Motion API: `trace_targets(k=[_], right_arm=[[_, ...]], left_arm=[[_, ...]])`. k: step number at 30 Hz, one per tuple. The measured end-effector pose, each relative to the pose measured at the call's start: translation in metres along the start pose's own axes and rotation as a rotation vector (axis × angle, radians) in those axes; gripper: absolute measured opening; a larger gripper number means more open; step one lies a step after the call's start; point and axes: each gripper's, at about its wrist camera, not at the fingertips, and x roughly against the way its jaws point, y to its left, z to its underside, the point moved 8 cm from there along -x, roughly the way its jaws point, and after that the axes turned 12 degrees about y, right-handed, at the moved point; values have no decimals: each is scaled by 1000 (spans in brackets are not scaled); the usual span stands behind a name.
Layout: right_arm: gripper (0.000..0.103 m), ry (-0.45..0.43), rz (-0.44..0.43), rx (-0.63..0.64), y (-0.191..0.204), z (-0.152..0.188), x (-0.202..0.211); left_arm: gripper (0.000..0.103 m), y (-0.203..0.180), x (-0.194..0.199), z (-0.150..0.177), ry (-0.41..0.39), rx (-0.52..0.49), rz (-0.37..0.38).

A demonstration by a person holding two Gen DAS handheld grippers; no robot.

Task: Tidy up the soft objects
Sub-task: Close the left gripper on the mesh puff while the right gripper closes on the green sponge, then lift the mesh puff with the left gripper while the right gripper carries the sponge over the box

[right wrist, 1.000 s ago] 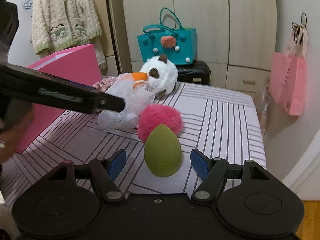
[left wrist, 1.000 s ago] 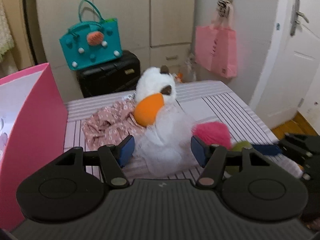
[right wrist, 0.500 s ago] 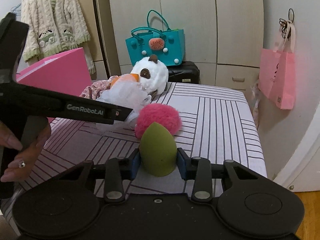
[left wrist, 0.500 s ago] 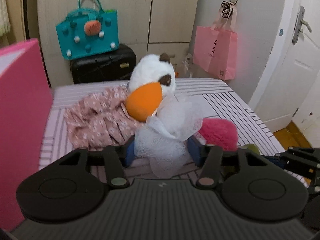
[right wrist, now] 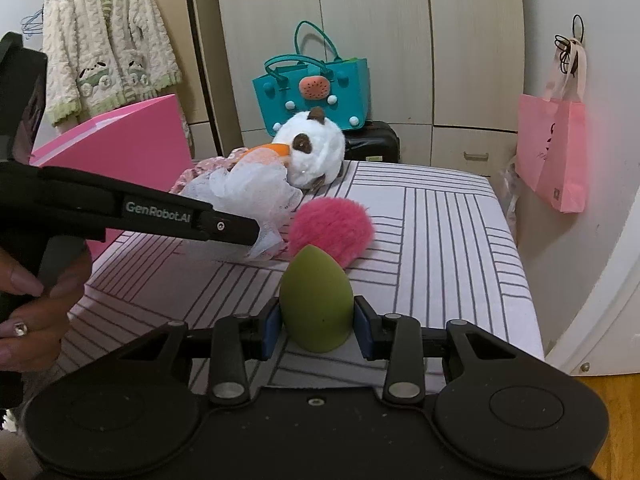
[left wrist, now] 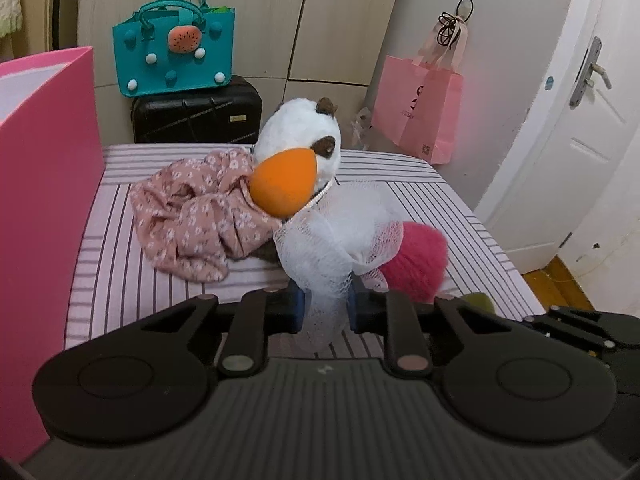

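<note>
Two soft things are gripped at once: the green sponge egg (right wrist: 316,304), upright on the striped bed (right wrist: 448,240), sits clenched in the right tongs (right wrist: 316,330), and the white mesh pouf (left wrist: 336,248), beside the pink pompom (left wrist: 416,260), is pinched by the left tongs (left wrist: 326,308), whose jaws have just been closing. Loose netting could slip free, or snag the plush duck (left wrist: 300,160). Both tongs angle downward, side by side.
</note>
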Motion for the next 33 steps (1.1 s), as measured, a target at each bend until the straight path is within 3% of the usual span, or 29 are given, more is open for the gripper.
trace_targets(k=[12,18,24,33], right_arm=[[43,13,-3,-17,10,12,13],[43,28,-9,-18,15,18,21],[43,51,-11,5,26,21,30],[43,112,-90,68,54,20,45]], left_arm=[[18,-1,32,34,33,-10,44],[18,3,51,44,51,-47,28],[18,5,74,53,131,-86,60],[18,8,103,67,245,-127,117]])
